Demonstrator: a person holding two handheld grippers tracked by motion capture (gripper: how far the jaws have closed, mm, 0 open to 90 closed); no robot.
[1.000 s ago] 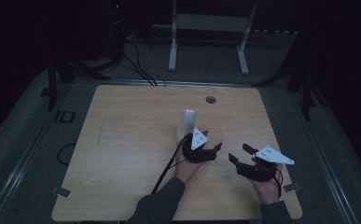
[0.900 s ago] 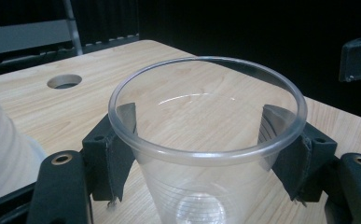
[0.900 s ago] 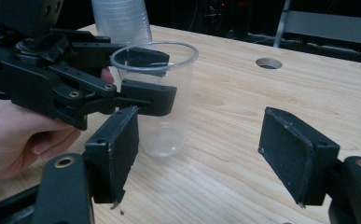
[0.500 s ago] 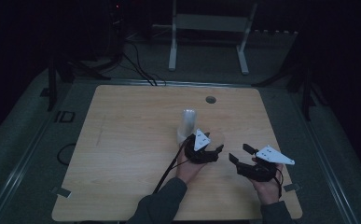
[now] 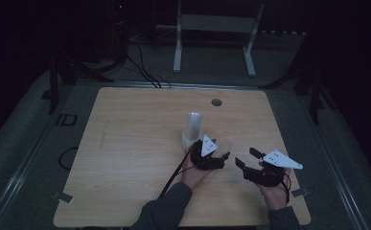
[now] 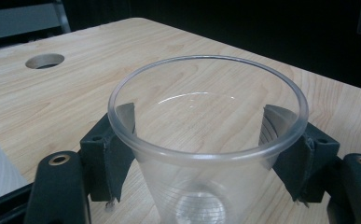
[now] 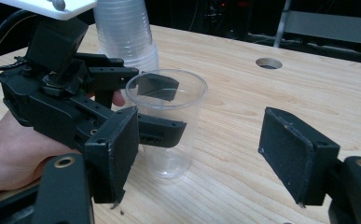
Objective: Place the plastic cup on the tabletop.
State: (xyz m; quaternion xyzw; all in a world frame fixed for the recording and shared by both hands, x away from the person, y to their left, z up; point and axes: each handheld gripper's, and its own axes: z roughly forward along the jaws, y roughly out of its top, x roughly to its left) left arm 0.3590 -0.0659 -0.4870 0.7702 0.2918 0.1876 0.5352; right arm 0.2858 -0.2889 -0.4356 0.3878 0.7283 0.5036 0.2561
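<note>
Wooden tabletop (image 5: 125,158) w/ round hole (image 5: 216,102) near far edge. Stack of clear cups (image 5: 192,129) stands mid-tabletop, same spot as earlier. Single clear cup (image 6: 206,140) stands upright just right of stack, between left tool (image 5: 217,152) jaws, which have just been opening; pads look barely clear of cup wall. Right tool (image 5: 245,158) open, empty, unmoved, near cup.

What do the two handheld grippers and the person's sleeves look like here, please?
Both the left gripper and right gripper are black, with flat rectangular pads and brass-coloured screw eyelets. Each carries a pale three-cornered plate and trails a black cable. The sleeves are dark grey.
</note>
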